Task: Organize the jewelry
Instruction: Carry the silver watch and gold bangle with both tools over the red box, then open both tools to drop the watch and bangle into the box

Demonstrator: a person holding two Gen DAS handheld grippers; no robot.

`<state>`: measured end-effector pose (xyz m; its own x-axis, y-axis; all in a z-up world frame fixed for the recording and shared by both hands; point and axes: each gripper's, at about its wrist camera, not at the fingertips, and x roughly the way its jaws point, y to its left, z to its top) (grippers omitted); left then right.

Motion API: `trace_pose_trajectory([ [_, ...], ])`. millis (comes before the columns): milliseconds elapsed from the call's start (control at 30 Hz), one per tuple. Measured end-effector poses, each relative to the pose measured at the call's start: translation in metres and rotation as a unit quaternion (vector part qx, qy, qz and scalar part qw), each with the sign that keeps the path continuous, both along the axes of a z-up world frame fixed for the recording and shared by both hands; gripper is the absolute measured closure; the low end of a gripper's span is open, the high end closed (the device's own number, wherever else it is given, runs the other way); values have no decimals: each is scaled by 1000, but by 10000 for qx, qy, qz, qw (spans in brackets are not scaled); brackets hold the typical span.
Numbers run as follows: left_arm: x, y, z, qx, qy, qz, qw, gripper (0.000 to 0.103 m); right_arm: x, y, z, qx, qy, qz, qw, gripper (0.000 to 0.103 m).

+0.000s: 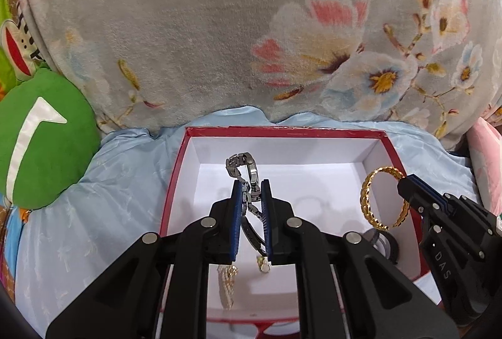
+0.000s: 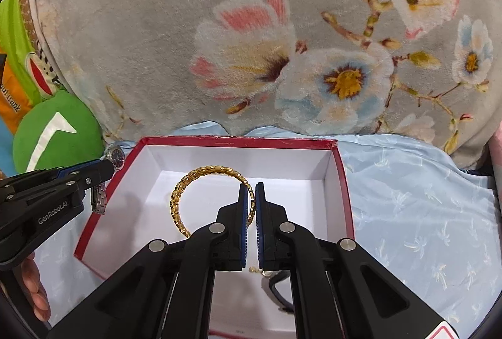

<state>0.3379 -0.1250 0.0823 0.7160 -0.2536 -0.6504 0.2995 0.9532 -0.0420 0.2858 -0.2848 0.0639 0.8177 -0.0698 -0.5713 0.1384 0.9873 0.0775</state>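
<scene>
Pale chain (image 1: 228, 284) partly hidden beneath the left jaws, dark strap (image 2: 277, 287) half covered under the right jaws, both too blurred to tell.

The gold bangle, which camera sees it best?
The right wrist view: the bangle sits in the middle, its braided loop nearly whole, pinched in the right tongs over the box. The left wrist view shows it off at the side.

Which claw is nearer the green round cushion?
Left. The left claw, gripping the silver metal watch, is on the green round cushion's side; the right claw is farther across the box.
</scene>
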Motion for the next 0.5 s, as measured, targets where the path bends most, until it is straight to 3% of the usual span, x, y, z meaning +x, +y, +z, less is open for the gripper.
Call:
trace_pose_trajectory([
  [300,35,-9,-25,126,204,94,9997,92,32,-8,-21,72,205,-53,9998,99],
  [400,42,-11,-27,130,142,155,9997,89,39,-7,-25,24,230,-50,9997,95],
  [467,45,-10,-25,195,65,291,9994,57,41,-7,-26,-8,190,-94,9998,85],
  [500,46,-9,-23,184,13,343,9992,52,40,-8,-25,-6,149,-122,9998,75],
])
